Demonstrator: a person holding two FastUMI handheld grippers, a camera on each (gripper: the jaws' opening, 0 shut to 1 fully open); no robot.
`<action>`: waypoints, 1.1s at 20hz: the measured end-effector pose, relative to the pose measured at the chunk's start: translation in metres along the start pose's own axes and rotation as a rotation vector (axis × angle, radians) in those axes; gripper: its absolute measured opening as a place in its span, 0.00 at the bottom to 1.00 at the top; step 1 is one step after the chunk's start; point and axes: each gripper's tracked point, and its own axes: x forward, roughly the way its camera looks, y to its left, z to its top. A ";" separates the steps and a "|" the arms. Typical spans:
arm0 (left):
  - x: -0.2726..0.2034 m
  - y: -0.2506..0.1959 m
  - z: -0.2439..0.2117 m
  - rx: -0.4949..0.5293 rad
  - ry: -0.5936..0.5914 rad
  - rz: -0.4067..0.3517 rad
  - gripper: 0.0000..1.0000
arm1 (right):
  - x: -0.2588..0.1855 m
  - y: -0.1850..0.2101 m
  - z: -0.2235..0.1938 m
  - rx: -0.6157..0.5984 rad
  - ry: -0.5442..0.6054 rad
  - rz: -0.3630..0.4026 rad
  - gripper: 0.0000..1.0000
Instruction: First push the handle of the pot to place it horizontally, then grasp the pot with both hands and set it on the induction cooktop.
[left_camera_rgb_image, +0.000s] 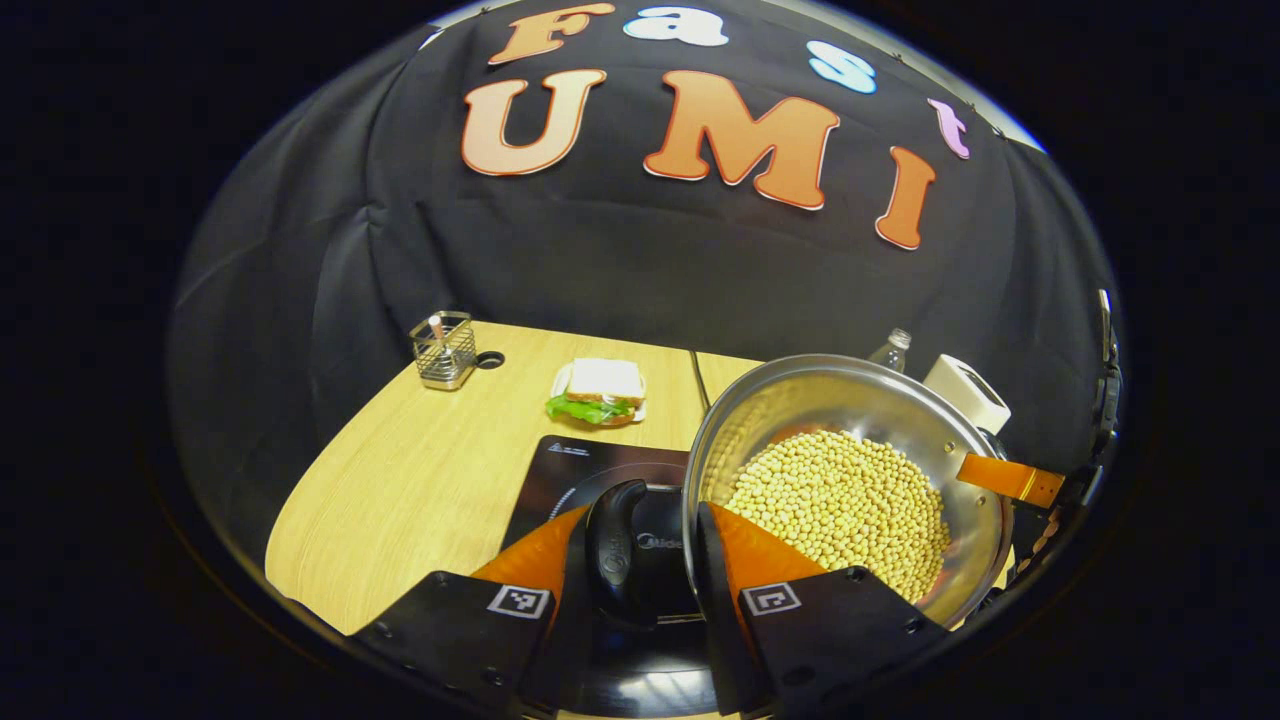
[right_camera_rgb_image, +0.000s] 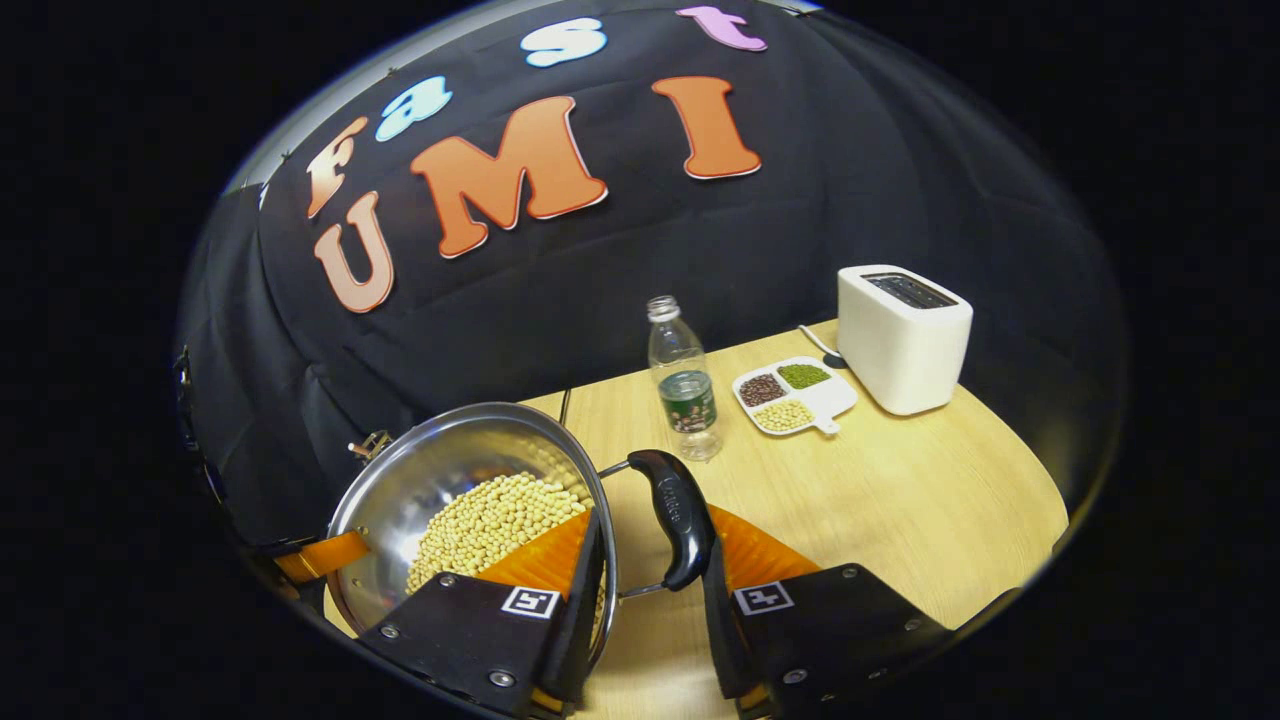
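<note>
The pot, filled with beans, is held lifted and tilted between both grippers: left gripper and right gripper jaws are each closed on a side handle; the induction cooktop lies just below-left on the table

I see a shiny silver pot holding pale yellow beans, its handles black. The desk is light wood grain, the cooktop glossy black, the toaster white. A white tray holds brown, green and yellow portions.
</note>
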 end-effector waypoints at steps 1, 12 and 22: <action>0.000 0.010 -0.002 -0.008 0.008 0.008 0.56 | 0.005 0.010 0.002 -0.010 -0.012 0.003 0.49; 0.032 0.090 -0.038 -0.032 0.085 0.076 0.60 | 0.052 0.066 -0.060 -0.027 0.103 0.040 0.50; 0.042 0.095 -0.034 -0.016 0.059 0.071 0.60 | 0.063 0.068 -0.075 -0.018 0.116 0.035 0.50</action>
